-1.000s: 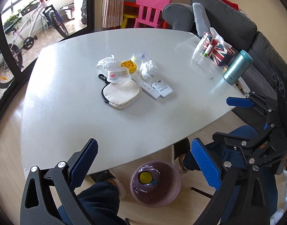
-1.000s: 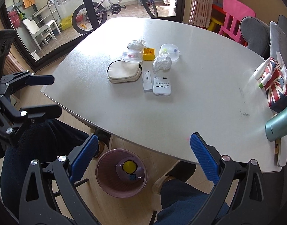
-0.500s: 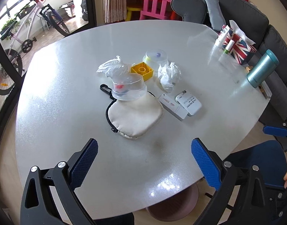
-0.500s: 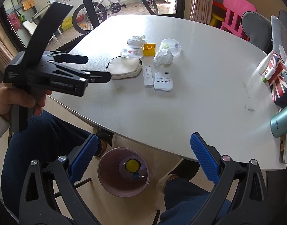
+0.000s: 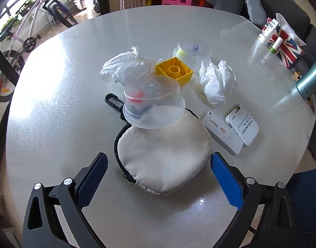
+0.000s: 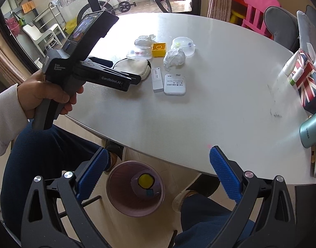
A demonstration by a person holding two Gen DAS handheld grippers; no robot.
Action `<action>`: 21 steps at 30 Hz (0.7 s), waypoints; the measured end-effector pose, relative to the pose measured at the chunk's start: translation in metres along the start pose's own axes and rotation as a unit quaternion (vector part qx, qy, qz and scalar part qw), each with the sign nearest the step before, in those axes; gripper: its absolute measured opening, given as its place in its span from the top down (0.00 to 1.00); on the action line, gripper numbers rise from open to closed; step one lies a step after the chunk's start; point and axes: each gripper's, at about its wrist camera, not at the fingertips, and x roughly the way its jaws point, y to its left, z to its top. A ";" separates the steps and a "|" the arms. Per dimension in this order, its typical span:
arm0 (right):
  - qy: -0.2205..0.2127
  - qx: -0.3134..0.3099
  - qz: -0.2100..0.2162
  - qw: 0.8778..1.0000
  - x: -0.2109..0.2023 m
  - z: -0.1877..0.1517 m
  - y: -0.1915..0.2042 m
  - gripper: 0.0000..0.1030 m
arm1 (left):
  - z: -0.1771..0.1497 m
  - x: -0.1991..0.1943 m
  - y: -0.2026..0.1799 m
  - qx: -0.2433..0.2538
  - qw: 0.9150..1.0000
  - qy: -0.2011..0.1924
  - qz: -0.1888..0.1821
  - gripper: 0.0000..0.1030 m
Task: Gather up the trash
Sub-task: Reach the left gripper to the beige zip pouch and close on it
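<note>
Since the earlier frames the left gripper [image 5: 158, 177] has travelled from the table's near edge, above the bin, out over the tabletop, and it now hangs just above the cream fabric zip pouch [image 5: 162, 155]. Its blue-padded jaws stand wide and hold nothing, one on either side of the pouch's near end. The right gripper [image 6: 158, 177] has barely shifted: it hovers off the table's near edge with its jaws equally wide and empty.

On the round white table [image 5: 54, 103], an upturned clear plastic cup [image 5: 153, 105] with red and dark bits inside rests on the pouch's far end. Behind it lies a crumpled white tissue [image 5: 124, 66], touching the cup's far side. A yellow plastic building block [image 5: 174, 71] sits just beside that tissue, and a second crumpled white tissue [image 5: 217, 82] lies to the block's right. A clear domed plastic lid [image 5: 192, 51] stands behind the block. Two flat white devices [image 5: 232, 132] lie side by side, right of the pouch.

In the right wrist view, a mauve round waste bin [image 6: 135, 188] stands on the floor under the table edge, with a yellow object inside. A hand [image 6: 46, 95] grips the left tool's handle.
</note>
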 end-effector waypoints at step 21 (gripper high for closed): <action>0.001 0.000 -0.008 1.000 0.008 0.010 -0.005 0.06 | -0.014 -0.025 -0.002 -0.003 0.999 -0.036 -0.027 0.20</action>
